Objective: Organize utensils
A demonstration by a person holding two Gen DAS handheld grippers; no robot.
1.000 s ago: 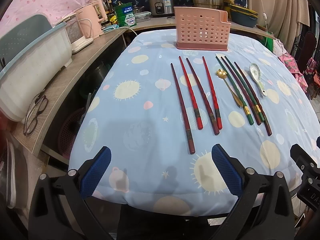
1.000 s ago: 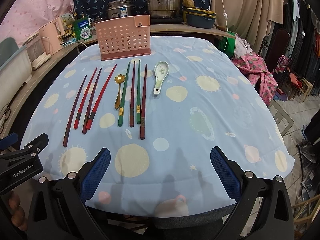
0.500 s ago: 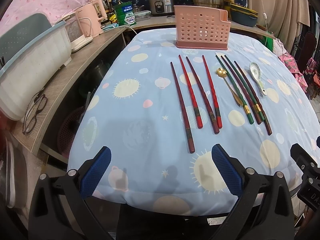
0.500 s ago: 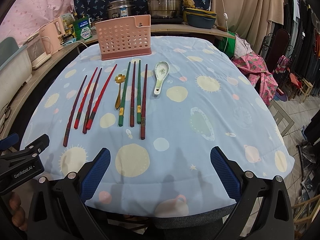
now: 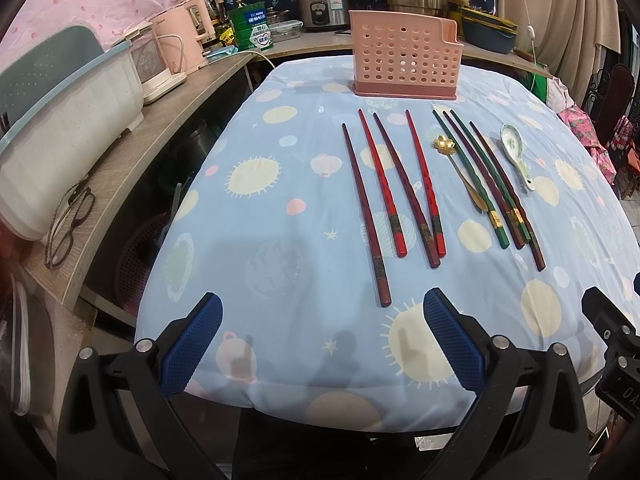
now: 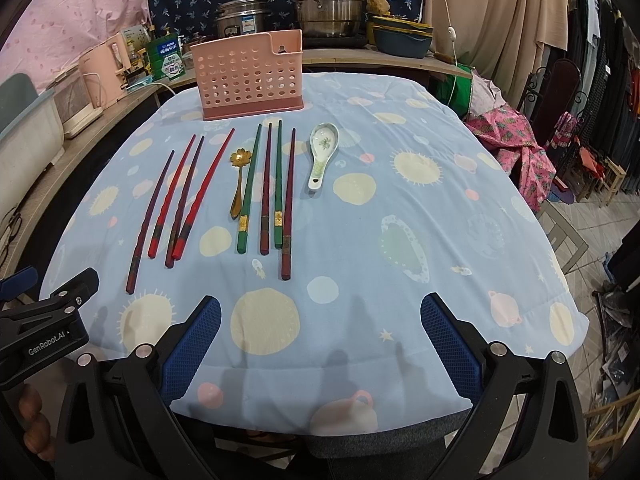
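Note:
Several chopsticks lie side by side on the blue tablecloth [image 5: 280, 200]: a red and dark red group [image 5: 394, 188] [image 6: 180, 196] and a green and dark group [image 5: 484, 180] [image 6: 272, 184]. A gold flower spoon [image 5: 456, 164] [image 6: 238, 176] lies between the groups. A white ceramic spoon [image 5: 516, 154] [image 6: 322, 152] lies to the right. A pink perforated holder [image 5: 404, 60] [image 6: 250, 74] stands at the table's far side. My left gripper [image 5: 322, 332] and right gripper [image 6: 320, 332] are open and empty at the near edge.
A wooden counter [image 5: 132, 148] runs along the left with a white dish rack [image 5: 60, 140], a pink kettle [image 5: 182, 40] and glasses [image 5: 68, 224]. Pots [image 6: 326, 0] stand behind the table. Chairs and clothes [image 6: 560, 120] are on the right.

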